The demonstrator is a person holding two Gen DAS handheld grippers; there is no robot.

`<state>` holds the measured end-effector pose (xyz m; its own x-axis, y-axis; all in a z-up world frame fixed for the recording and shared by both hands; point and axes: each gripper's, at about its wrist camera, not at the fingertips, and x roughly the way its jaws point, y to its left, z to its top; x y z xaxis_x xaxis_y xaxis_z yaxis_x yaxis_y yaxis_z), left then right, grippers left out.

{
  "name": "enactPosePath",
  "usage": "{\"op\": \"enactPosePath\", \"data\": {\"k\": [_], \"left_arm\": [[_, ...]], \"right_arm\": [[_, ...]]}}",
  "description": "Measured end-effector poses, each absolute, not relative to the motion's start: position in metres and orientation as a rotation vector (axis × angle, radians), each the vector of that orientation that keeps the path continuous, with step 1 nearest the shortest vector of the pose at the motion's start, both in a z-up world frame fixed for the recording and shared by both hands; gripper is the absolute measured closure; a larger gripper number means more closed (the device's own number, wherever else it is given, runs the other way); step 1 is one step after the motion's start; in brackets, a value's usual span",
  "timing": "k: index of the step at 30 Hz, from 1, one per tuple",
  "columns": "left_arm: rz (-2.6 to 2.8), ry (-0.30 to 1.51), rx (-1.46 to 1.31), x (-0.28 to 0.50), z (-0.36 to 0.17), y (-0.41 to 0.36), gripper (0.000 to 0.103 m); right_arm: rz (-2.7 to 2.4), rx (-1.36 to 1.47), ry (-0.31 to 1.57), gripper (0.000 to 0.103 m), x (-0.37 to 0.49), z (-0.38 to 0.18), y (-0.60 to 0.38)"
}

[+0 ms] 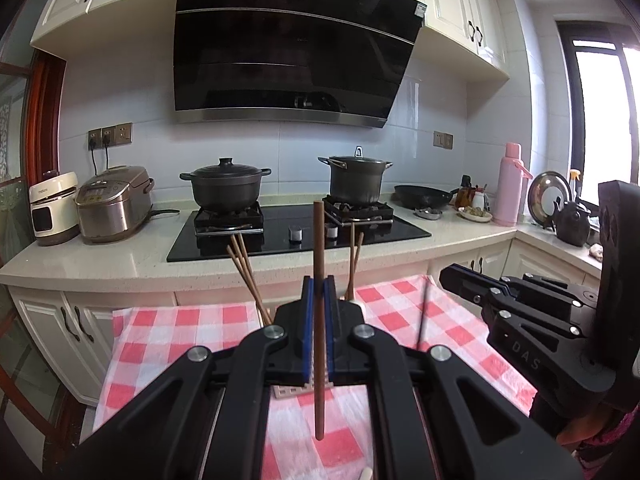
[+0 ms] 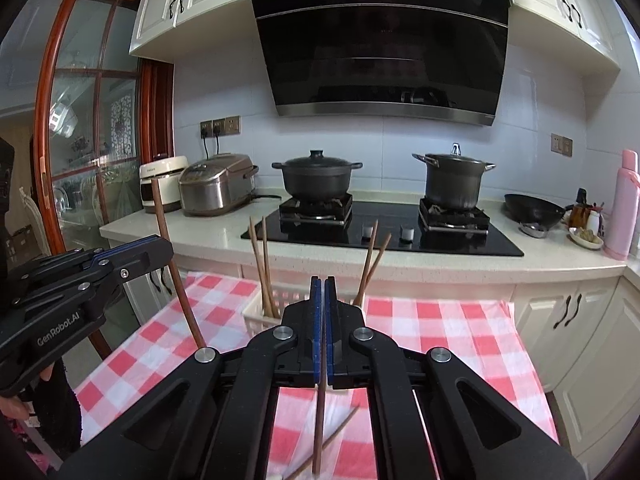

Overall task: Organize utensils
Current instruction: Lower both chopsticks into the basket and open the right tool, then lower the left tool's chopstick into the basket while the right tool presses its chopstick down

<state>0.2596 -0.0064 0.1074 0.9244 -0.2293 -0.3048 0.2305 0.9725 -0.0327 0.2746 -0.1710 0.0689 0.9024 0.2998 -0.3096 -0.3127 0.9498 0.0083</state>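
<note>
A red-and-white checked cloth (image 2: 440, 332) covers the counter (image 1: 120, 264). At its far edge a white basket (image 2: 256, 312) holds upright brown chopsticks (image 2: 266, 264). The left gripper (image 1: 319, 292) is clamped on one upright chopstick (image 1: 319, 320); the right gripper (image 2: 323, 292) is clamped on another chopstick (image 2: 318, 432) hanging below it.

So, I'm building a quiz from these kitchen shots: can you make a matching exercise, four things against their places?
1 black lidded casserole pot
2 tall grey stockpot
3 pink thermos flask
4 silver rice cooker

a left of the black glass hob
b hob, right side
c hob, left side
d pale stone counter, far right

Pairs: 1-c, 2-b, 3-d, 4-a
</note>
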Motion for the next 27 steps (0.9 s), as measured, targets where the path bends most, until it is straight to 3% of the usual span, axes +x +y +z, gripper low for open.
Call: {"op": "enactPosePath", "data": {"k": [7, 11, 19, 20, 22, 23, 27], "left_arm": [[-0.221, 0.308, 0.002, 0.288, 0.121, -0.005, 0.098], [-0.219, 0.323, -0.011, 0.295, 0.110, 0.000, 0.098], [-0.228, 0.366, -0.017, 0.304, 0.087, 0.002, 0.098], [-0.229, 0.369, -0.017, 0.304, 0.084, 0.001, 0.098], [-0.230, 0.376, -0.019, 0.306, 0.078, 0.000, 0.098], [-0.232, 0.381, -0.022, 0.306, 0.075, 0.000, 0.098], [-0.230, 0.395, -0.023, 0.308, 0.066, -0.001, 0.098]], "right_arm": [[0.320, 0.015, 0.338, 0.101, 0.297, 0.071, -0.180], [0.311, 0.026, 0.423, 0.094, 0.311, 0.041, -0.184], [0.307, 0.058, 0.634, 0.092, 0.345, -0.032, -0.192], [0.309, 0.054, 0.646, 0.089, 0.347, -0.038, -0.191], [0.324, 0.051, 0.659, 0.075, 0.351, -0.044, -0.186], [0.334, 0.053, 0.662, 0.060, 0.353, -0.046, -0.185], [0.335, 0.027, 0.664, 0.060, 0.362, -0.054, -0.176]]}}
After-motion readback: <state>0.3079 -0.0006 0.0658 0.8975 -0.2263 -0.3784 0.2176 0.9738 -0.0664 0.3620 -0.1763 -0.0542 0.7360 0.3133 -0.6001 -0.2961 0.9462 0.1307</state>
